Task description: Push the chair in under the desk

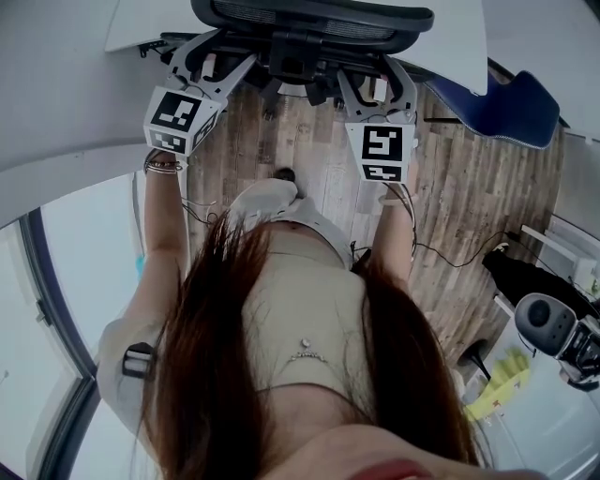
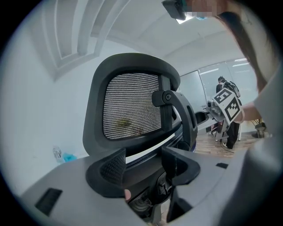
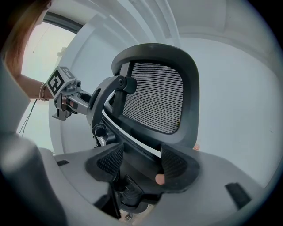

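The black office chair [image 1: 309, 19] stands at the top of the head view, its back toward me, close against the white desk [image 1: 131, 23]. My left gripper [image 1: 211, 54] and right gripper [image 1: 377, 77] both reach to the chair's back, left and right of its middle spine. Each is open, with its jaws spread and the dark back frame lying between them. In the left gripper view the mesh headrest [image 2: 128, 106] rises just above the left gripper [image 2: 143, 165]. The right gripper view shows the same headrest [image 3: 154, 95] over the right gripper [image 3: 141, 161]. The seat and wheels are hidden.
A wooden floor [image 1: 450, 187] runs under the chair, with black cables [image 1: 459, 258] across it. A blue chair [image 1: 511, 108] stands right of the desk. A grey device [image 1: 548, 323] and something yellow [image 1: 502, 380] are at the right. A glass wall [image 1: 66, 272] lies left.
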`<act>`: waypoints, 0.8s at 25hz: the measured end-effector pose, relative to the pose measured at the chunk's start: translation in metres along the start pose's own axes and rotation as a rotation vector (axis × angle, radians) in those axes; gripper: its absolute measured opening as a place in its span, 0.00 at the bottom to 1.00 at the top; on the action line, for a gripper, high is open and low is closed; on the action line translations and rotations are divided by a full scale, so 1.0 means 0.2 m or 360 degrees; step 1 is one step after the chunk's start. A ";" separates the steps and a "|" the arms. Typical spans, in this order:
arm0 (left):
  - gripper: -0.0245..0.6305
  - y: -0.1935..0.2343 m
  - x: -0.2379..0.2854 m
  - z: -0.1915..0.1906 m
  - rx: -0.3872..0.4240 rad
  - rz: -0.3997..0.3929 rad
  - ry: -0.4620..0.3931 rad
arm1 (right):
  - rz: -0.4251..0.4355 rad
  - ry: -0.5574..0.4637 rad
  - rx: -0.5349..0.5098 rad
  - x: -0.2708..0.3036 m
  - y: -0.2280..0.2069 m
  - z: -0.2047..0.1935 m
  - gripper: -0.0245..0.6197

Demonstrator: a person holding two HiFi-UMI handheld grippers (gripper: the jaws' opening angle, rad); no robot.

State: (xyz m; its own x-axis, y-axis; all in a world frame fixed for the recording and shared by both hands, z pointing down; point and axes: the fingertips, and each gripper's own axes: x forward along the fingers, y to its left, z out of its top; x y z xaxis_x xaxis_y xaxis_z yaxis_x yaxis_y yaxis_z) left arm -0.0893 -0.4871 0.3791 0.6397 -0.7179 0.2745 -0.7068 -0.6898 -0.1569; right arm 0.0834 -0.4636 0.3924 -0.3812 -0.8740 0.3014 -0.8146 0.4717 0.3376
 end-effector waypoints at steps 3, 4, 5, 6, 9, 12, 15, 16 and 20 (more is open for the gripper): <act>0.41 0.00 0.00 0.00 -0.0001 0.0005 -0.0003 | 0.0002 -0.0010 -0.0004 0.00 0.00 0.00 0.45; 0.41 0.00 -0.01 0.00 -0.0002 0.0005 -0.0003 | 0.0002 -0.0012 -0.0005 0.00 0.00 0.00 0.45; 0.41 -0.01 -0.01 0.00 -0.0002 0.0006 -0.0004 | 0.0002 -0.0013 -0.0005 0.00 0.00 0.00 0.45; 0.41 -0.01 -0.02 0.00 -0.0002 0.0009 -0.0005 | 0.0002 -0.0015 -0.0006 -0.01 0.01 0.00 0.45; 0.41 -0.01 -0.03 0.01 -0.0004 0.0014 -0.0013 | 0.0006 -0.0023 -0.0010 -0.02 0.01 0.02 0.45; 0.41 0.00 -0.02 0.02 0.0001 0.0017 -0.0024 | 0.0006 -0.0035 -0.0016 -0.01 0.00 0.03 0.45; 0.41 -0.01 -0.02 0.01 -0.0002 0.0024 -0.0023 | 0.0011 -0.0031 -0.0015 -0.01 0.00 0.02 0.45; 0.41 -0.01 -0.02 0.01 -0.0004 0.0027 -0.0024 | 0.0014 -0.0029 -0.0016 -0.01 0.00 0.02 0.45; 0.41 0.00 -0.02 0.00 -0.0007 0.0036 -0.0031 | 0.0009 -0.0034 -0.0022 0.00 0.00 0.01 0.45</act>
State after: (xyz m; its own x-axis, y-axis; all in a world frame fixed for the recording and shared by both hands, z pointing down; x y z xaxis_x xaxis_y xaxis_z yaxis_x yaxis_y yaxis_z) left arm -0.0908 -0.4843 0.3774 0.6294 -0.7350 0.2523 -0.7223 -0.6731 -0.1588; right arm 0.0825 -0.4644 0.3905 -0.3950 -0.8736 0.2844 -0.8064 0.4780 0.3483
